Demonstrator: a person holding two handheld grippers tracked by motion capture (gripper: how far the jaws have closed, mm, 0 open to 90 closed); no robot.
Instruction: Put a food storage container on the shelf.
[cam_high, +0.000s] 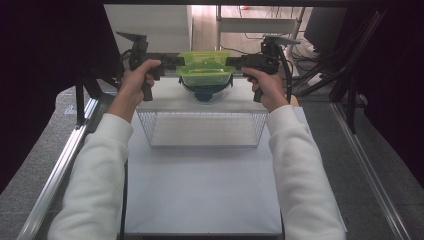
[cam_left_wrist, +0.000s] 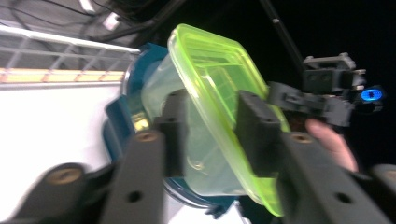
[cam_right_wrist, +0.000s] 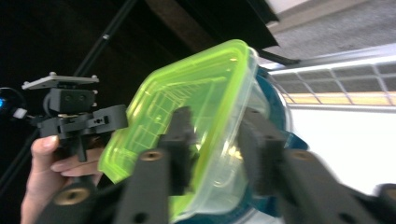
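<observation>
The left gripper stands at the far left part of the table, and its jaws are set around the left end of the container with the green lid; I cannot tell if the pads press on it. The container sits on a dark blue bowl near the far edge of the table, behind a wire basket. The right gripper has its jaws around the right end of the container; whether they press on it, I cannot tell.
</observation>
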